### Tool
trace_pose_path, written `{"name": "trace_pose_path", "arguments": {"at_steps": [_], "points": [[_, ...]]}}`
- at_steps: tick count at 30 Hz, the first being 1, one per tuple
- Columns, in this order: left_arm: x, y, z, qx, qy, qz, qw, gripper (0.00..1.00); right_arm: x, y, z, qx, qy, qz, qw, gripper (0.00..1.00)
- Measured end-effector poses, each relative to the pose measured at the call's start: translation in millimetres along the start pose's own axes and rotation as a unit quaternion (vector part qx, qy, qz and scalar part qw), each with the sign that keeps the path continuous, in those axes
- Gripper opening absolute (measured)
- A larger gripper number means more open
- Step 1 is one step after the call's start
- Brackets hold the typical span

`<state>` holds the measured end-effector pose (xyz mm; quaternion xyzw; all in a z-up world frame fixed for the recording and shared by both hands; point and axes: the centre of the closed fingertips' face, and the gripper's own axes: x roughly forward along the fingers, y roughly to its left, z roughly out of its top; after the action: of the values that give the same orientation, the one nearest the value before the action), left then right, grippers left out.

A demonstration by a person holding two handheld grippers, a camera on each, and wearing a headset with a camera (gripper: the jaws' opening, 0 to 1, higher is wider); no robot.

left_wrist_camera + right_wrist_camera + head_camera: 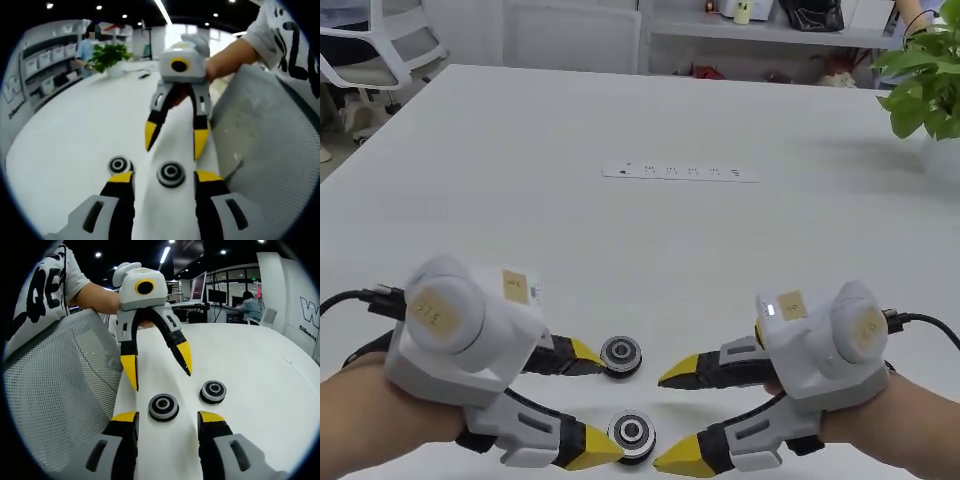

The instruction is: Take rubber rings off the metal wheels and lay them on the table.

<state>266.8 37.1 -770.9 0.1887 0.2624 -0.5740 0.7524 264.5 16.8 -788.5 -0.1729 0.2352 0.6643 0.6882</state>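
Black rubber rings sit on both metal wheels; none lies loose on the white table (pixel 720 250), so the task looks barely begun. Near wheel (pixel 632 436) lies flat by the table's front edge, with the far wheel (pixel 621 354) just behind it, apart. Left gripper (pixel 593 400) and right gripper (pixel 665 420) face each other tip to tip across the wheels, both spread wide, both holding nothing. Each gripper view puts the near wheel in line with its own gap. Judgement: pin the metal hub with one gripper, pinch only the rubber with the other, and peel one side up rather than pull straight. Far wheel sits just beside a left jaw tip and may get knocked. Power strip (pixel 680 172) and plant (pixel 925 85) are well apart, no hindrance.
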Motion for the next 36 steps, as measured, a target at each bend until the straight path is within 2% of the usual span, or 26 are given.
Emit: {"name": "trace_pose_path", "arguments": {"at_steps": [28, 36], "points": [[20.4, -14.2, -3.1, 0.010, 0.012, -0.034, 0.9993, 0.28, 4.2, 1.0, -3.3, 0.005, -0.001, 0.006, 1.0000, 0.40], [23.8, -14.4, -4.6, 0.011, 0.016, -0.035, 0.9992, 0.21, 4.9, 1.1, -5.0, 0.005, 0.001, 0.006, 1.0000, 0.40]]}}
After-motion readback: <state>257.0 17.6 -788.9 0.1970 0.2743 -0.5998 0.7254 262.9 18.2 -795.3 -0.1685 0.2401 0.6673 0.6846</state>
